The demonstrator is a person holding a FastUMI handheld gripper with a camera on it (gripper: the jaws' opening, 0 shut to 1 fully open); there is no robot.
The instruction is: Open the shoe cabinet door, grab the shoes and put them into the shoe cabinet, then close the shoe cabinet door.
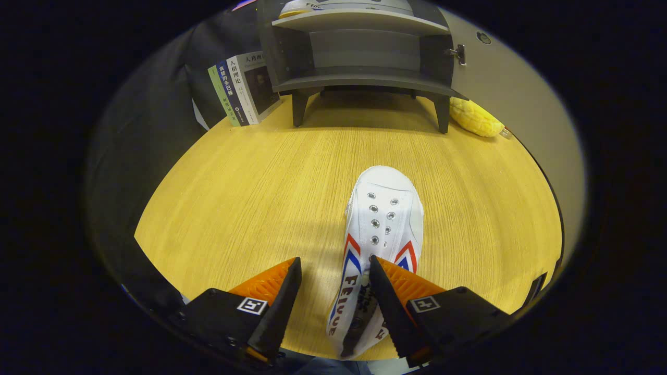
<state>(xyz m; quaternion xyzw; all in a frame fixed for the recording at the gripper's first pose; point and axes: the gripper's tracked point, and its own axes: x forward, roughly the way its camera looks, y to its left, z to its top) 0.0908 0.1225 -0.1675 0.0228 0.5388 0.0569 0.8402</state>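
Gripper (335,268) low over the wooden table (250,208), jaws spread wide. Left finger (284,291) sits over bare tabletop, clear of the shoe. Right finger (383,297) lies over the heel opening of the white canvas sneaker (383,219) — tip looks to be at or inside the collar, but contact can't be confirmed. Only the shoe's left side falls in the gap between the fingers; nothing is pinched from both sides.

Sneaker rests upright on its sole near the table's near edge, toe pointing away toward the cabinet, heel nearest the gripper. White toe cap, metal eyelets, no laces seen, red-and-blue chevrons on both sides.

Shoe cabinet (359,57) — dark grey, on short legs, stands at the far edge of the table, well apart from the sneaker. Door (500,78) swung open to the right, latch hardware visible on its inner face. Lower shelf open to view; on the upper shelf a second shoe (312,6), partly cut off.

Left of cabinet: a few books (242,88) leaning at the far-left corner. Right of cabinet, by its front-right leg: a yellow plush toy (474,119) lying near the open door.
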